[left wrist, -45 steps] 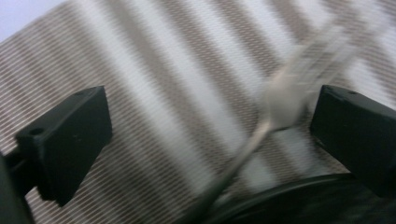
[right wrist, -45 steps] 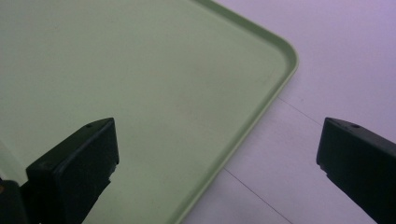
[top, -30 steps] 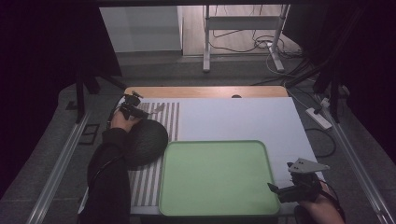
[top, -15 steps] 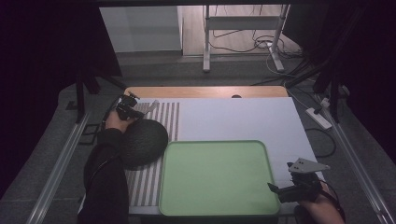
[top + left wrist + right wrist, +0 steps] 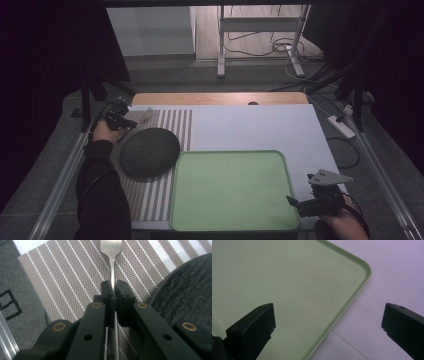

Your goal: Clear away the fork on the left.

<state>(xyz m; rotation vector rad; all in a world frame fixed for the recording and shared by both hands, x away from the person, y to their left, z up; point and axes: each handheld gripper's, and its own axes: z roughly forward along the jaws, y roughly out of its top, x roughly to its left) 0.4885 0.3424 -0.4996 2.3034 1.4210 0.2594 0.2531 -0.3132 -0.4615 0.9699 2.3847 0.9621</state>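
The left gripper (image 5: pixel 113 293) is seen clenched on the thin handle of a silver metal fork (image 5: pixel 111 255). In the left gripper view the two black jaws stand almost together, with only the narrow handle between their pads, and the handle runs down between them to the bottom edge. The wider part of the fork sticks out beyond the jaw tips, over the brown placemat with thin white stripes (image 5: pixel 62 277). The jaws have just been closing, and the fork is gripped between them. Whether the fork's far end touches the placemat or is raised above it cannot be told.

In the high view the left gripper (image 5: pixel 131 121) is found at the far left part of the table, above the far end of the striped placemat (image 5: pixel 175 125), and the fork (image 5: pixel 143 116) is seen there as a pale thin shape pointing away from the hand. Just beside it, on the near side, a dark grey round dish with a rough surface (image 5: pixel 149 152) lies on the placemat; in the left gripper view its edge (image 5: pixel 185 295) is at the right.

The right gripper (image 5: pixel 292 201) is held at the near right corner of the table, with its jaws pointing to the light green plastic tray with rounded corners (image 5: pixel 230 192). In the right gripper view its jaws are released and stand wide apart, with nothing between them; one jaw is over the tray (image 5: pixel 294 285) and the other over the white table surface (image 5: pixel 392 272).
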